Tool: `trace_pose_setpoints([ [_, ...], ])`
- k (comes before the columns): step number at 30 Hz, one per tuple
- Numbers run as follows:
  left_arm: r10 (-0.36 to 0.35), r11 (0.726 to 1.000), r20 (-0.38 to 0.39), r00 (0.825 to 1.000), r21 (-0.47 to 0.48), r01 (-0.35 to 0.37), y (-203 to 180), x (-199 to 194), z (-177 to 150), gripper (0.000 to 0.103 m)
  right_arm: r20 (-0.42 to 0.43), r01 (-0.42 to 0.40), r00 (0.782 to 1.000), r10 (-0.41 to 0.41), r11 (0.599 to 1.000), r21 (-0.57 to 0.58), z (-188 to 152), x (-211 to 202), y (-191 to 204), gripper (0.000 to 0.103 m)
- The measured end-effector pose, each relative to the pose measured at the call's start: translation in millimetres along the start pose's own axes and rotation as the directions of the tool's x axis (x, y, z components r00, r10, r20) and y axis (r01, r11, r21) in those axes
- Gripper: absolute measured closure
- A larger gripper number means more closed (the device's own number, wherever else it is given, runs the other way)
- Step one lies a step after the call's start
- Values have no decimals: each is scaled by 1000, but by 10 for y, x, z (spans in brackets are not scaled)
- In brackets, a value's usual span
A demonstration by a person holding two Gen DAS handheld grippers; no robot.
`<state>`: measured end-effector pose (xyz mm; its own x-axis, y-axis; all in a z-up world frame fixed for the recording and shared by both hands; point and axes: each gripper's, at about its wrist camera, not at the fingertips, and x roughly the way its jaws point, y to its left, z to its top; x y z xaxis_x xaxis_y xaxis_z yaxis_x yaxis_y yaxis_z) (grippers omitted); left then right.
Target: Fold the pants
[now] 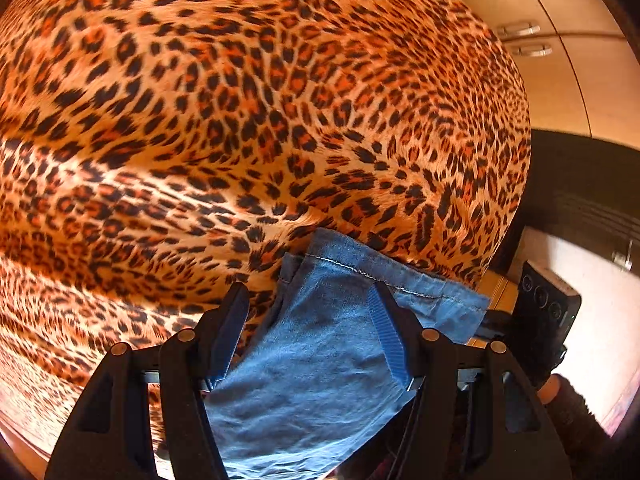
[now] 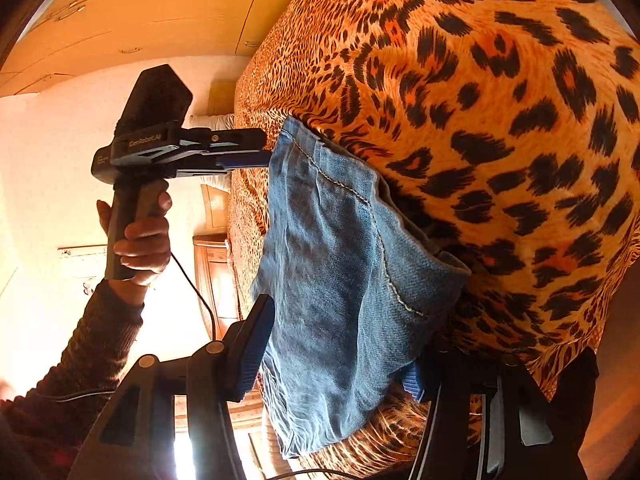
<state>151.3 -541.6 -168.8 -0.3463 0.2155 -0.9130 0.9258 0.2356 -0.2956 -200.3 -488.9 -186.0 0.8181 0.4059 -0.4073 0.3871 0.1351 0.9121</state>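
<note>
The blue denim pants [image 1: 320, 360] lie bunched between the fingers of my left gripper [image 1: 308, 292], filling the span from pad to pad, with a stitched hem [image 1: 400, 284] against the bed. In the right wrist view the same pants [image 2: 332, 264] hang down against the bed's edge. My right gripper [image 2: 344, 328] holds them low; its left pad [image 2: 256, 344] presses the cloth and the right finger is mostly hidden behind the denim. My left gripper [image 2: 266, 148] clamps the upper hem corner from the left.
A leopard-print bedspread [image 1: 240, 120] covers the bed [image 2: 500, 120]. Wooden wardrobe doors [image 1: 568, 60] stand beyond it [image 2: 140, 12]. A person's hand [image 2: 144, 240] in a dark knitted sleeve grips the left gripper's handle, and a cable [image 2: 196, 288] trails from it.
</note>
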Motion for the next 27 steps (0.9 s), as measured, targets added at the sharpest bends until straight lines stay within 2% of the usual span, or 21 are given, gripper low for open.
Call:
trace_pose_setpoints([
  [2, 32, 995, -34, 999, 100, -28, -90, 102, 23, 42, 39, -15, 999, 14, 1000, 20, -89, 0, -43, 45],
  [5, 73, 971, -48, 996, 232, -60, -197, 209, -9, 39, 99, -48, 994, 42, 997, 59, -209, -14, -127, 45],
  [6, 59, 962, -47, 997, 269, -44, -237, 216, -31, 30, 112, -54, 993, 47, 997, 63, -238, -24, -146, 45],
  [8, 54, 943, -26, 998, 329, -43, -318, 237, -81, 28, 137, -64, 989, 54, 996, 66, -296, -48, -180, 45],
  [10, 41, 925, -14, 999, 379, -33, -412, 290, -134, 20, 157, -80, 985, 67, 994, 80, -332, -58, -226, 46],
  [12, 14, 907, -9, 1000, 422, -9, -535, 355, -158, 20, 180, -104, 980, 83, 989, 109, -348, -82, -287, 48],
  [14, -28, 904, -13, 1000, 427, 31, -590, 373, -175, 20, 201, -140, 973, 111, 980, 139, -350, -132, -341, 48],
  [17, -130, 905, -57, 990, 401, 142, -667, 414, -181, 20, 217, -187, 965, 149, 968, 168, -369, -232, -402, 49],
  [19, -107, 897, -59, 993, 425, 122, -739, 462, -210, 20, 227, -219, 958, 175, 958, 184, -390, -248, -450, 49],
  [22, -80, 891, -46, 996, 444, 92, -853, 502, -192, 22, 228, -214, 959, 170, 959, 187, -399, -266, -485, 49],
  [24, -87, 910, -39, 995, 404, 95, -835, 487, -154, 26, 220, -186, 965, 145, 966, 181, -394, -266, -493, 56],
  [25, -88, 921, -33, 996, 378, 94, -822, 472, -123, 32, 219, -170, 967, 129, 968, 183, -380, -281, -457, 64],
  [26, -82, 930, -19, 996, 359, 84, -805, 470, -129, 33, 220, -154, 969, 110, 970, 189, -400, -292, -455, 76],
  [27, -65, 933, 1, 998, 354, 61, -791, 454, -146, 41, 224, -129, 971, 82, 971, 202, -414, -296, -471, 85],
])
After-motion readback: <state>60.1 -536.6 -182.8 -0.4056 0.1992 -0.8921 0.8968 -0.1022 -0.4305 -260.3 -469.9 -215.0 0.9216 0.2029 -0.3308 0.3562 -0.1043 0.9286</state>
